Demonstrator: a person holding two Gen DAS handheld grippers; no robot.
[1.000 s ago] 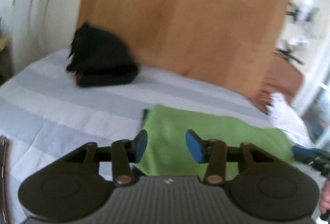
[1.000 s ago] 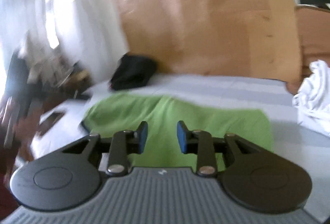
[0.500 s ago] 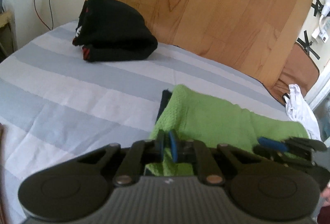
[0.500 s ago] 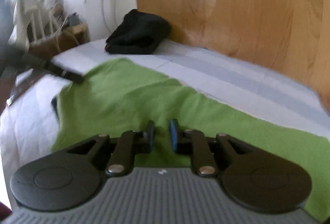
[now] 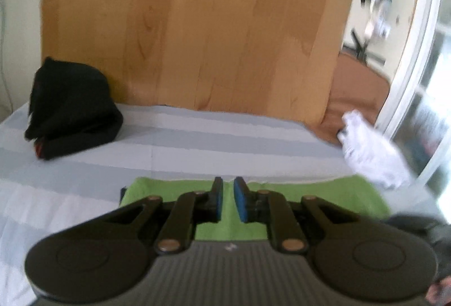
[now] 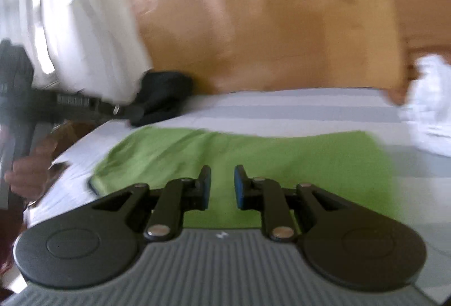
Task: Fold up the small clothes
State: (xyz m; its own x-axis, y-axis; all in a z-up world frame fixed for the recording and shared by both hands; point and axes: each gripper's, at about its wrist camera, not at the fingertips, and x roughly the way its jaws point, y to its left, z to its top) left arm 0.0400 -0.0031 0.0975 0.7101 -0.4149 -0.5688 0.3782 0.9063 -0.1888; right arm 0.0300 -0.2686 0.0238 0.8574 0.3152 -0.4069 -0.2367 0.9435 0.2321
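From the left wrist view we see the left tool [image 5: 228, 185] poised over the near edge of the green cloth [image 5: 310, 193]. Its jaws are parting, with a narrow slit showing between the blue pads [image 5: 240, 200]. Nothing is caught in that slit, so the left tool is released. The green cloth lies flat on the bed [image 5: 197, 142], whose sheet is striped grey and white. The cloth spreads from about seven o'clock to four o'clock across the lower part of this view, and a dark edge peeks out at its left corner.

At nine o'clock a folded black garment [image 5: 73, 108] sits on the bed against the wooden panel [image 5: 225, 38], well apart from the green cloth. At three o'clock a crumpled white garment [image 5: 372, 153] rests near the cloth's far right corner; blur keeps us from saying whether the two touch.

From the right wrist view, the right tool [image 6: 222, 175] hangs over the same green cloth [image 6: 253, 148]. There is a clear gap between its pads and no fabric in it, so it too is released. Here the cloth fills the middle of the picture, lying on the bed [image 6: 282, 111]. The black garment [image 6: 163, 97] is at ten o'clock and the white garment [image 6: 431, 108] at three o'clock. At nine o'clock a hand [image 6: 28, 168] grips a dark handle beside the bed's edge. This view is smeared, so finer detail escapes us.
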